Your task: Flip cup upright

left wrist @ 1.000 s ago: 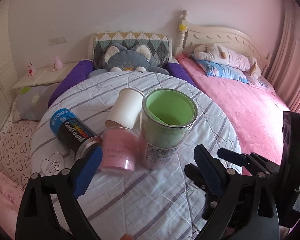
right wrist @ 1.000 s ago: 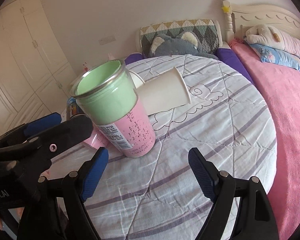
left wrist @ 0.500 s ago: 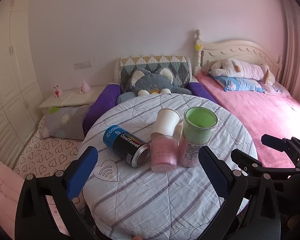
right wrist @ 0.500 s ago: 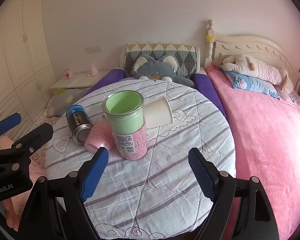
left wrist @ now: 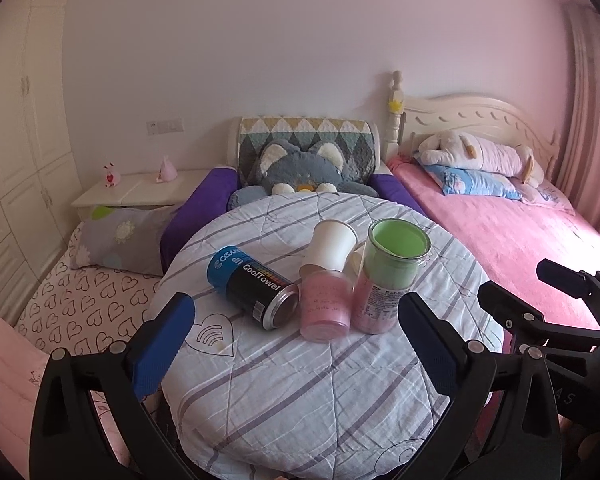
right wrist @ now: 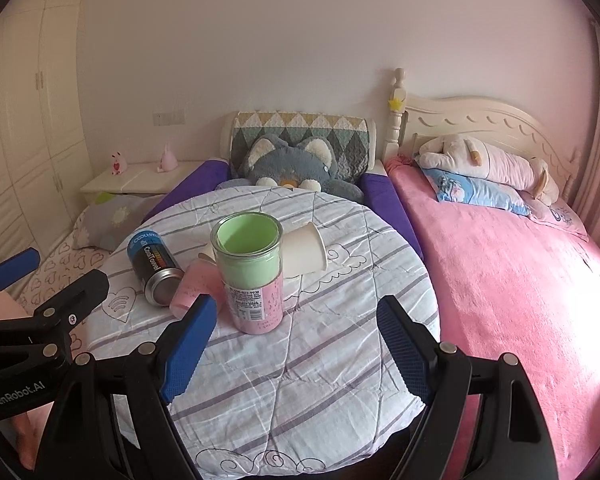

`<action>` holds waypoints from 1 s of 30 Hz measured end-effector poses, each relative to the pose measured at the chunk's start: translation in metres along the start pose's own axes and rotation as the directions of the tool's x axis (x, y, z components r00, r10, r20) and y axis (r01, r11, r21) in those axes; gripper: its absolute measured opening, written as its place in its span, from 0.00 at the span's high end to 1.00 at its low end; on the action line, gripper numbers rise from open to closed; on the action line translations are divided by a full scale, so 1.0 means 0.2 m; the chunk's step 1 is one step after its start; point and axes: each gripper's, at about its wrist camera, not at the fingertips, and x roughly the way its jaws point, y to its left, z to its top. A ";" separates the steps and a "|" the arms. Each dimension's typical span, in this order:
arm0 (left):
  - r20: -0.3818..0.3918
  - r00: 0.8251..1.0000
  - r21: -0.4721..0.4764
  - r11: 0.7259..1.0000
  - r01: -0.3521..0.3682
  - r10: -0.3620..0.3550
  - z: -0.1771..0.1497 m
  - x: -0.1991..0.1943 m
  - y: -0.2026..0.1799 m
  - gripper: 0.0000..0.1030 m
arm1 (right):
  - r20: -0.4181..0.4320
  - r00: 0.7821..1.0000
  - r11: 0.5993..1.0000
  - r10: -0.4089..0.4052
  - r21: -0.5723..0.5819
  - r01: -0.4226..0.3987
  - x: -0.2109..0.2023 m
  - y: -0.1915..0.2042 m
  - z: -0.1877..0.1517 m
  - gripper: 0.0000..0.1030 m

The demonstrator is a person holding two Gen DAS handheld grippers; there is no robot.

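A glass cup with a green and pink lining [left wrist: 392,276] [right wrist: 250,272] stands upright on the round cloth-covered table [left wrist: 300,380] [right wrist: 300,360]. A white paper cup [left wrist: 330,246] [right wrist: 304,252] lies on its side behind it. A small pink cup [left wrist: 325,306] [right wrist: 192,288] lies on its side to the left. My left gripper [left wrist: 296,344] is open and empty, at the table's near edge. My right gripper [right wrist: 296,340] is open and empty, just short of the glass cup.
A blue and black CoolTowel can [left wrist: 252,286] [right wrist: 152,266] lies on its side at the table's left. A pink bed [left wrist: 520,240] is to the right. A grey cat plush [left wrist: 300,168] and a white nightstand [left wrist: 140,190] are behind the table.
Both grippers have pulled back and up from the cups; the table looks smaller and farther. The cups and can have not moved.
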 end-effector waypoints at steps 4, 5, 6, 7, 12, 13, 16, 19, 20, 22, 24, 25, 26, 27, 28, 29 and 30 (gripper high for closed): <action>-0.004 1.000 -0.014 1.000 0.005 -0.006 0.00 0.01 0.00 0.00 | 0.009 1.000 1.000 0.002 -0.007 -0.002 0.00 0.01 0.00 0.19; -0.003 1.000 -0.016 1.000 0.007 -0.007 0.00 0.01 0.00 0.00 | 0.008 1.000 1.000 0.001 -0.008 -0.001 0.01 0.01 0.00 0.19; -0.004 1.000 -0.015 1.000 0.006 -0.006 0.00 0.01 0.00 0.00 | 0.009 1.000 1.000 0.001 -0.008 -0.001 0.01 0.00 0.00 0.19; -0.007 1.000 -0.015 1.000 0.006 -0.006 -0.01 0.01 0.00 0.00 | 0.010 1.000 1.000 0.003 -0.006 -0.002 0.01 0.00 0.00 0.19; -0.003 1.000 -0.015 1.000 0.004 -0.004 0.00 0.01 0.00 0.00 | 0.015 1.000 1.000 0.005 -0.005 -0.005 0.01 0.00 0.00 0.19; -0.001 1.000 -0.015 1.000 0.003 -0.003 0.00 0.01 -0.01 0.00 | 0.022 1.000 1.000 0.007 -0.004 -0.007 0.01 0.00 0.00 0.19; 0.005 1.000 -0.015 1.000 0.000 0.000 0.00 0.01 -0.02 0.00 | 0.040 0.999 1.000 0.017 0.003 -0.017 0.01 -0.01 0.00 0.19; 0.008 1.000 -0.006 1.000 -0.010 0.010 0.00 0.02 -0.04 0.00 | 0.054 0.998 1.000 0.021 0.011 -0.021 0.01 -0.01 0.00 0.19; 0.009 1.000 -0.002 1.000 -0.013 0.013 0.00 0.02 -0.04 0.00 | 0.057 0.998 1.000 0.022 0.013 -0.022 0.00 -0.01 -0.01 0.19; 0.013 1.000 0.002 1.000 -0.021 0.021 0.00 0.03 -0.05 0.00 | 0.069 0.997 1.000 0.019 0.017 -0.021 0.00 -0.02 0.00 0.19; 0.021 0.999 0.003 1.000 -0.025 0.025 0.00 0.02 -0.05 0.00 | 0.077 0.997 1.000 0.018 0.020 -0.020 0.00 -0.03 0.00 0.19; 0.024 0.999 0.005 1.000 -0.030 0.029 0.00 0.02 -0.05 0.00 | 0.076 0.997 1.000 0.018 0.020 -0.020 0.00 -0.03 0.00 0.19; 0.026 0.999 0.011 0.999 -0.036 0.036 0.00 0.02 -0.05 0.00 | 0.074 0.997 1.000 0.019 0.020 -0.020 0.00 -0.03 0.00 0.19; 0.029 0.999 0.016 0.999 -0.041 0.040 -0.01 0.02 -0.05 0.00 | 0.074 0.997 1.000 0.019 0.021 -0.020 0.01 -0.03 0.00 0.19; 0.032 0.999 0.021 0.999 -0.044 0.043 -0.01 0.02 -0.06 0.00 | 0.072 0.997 1.000 0.018 0.021 -0.020 0.01 -0.03 0.00 0.19; 0.033 0.998 0.025 0.999 -0.047 0.046 -0.01 0.02 -0.06 0.00 | 0.069 0.997 1.000 0.018 0.021 -0.020 0.01 -0.03 0.00 0.19; 0.033 0.998 0.028 0.998 -0.049 0.048 -0.01 0.02 -0.06 0.00 | 0.068 0.998 1.000 0.020 0.021 -0.021 0.01 -0.03 0.00 0.19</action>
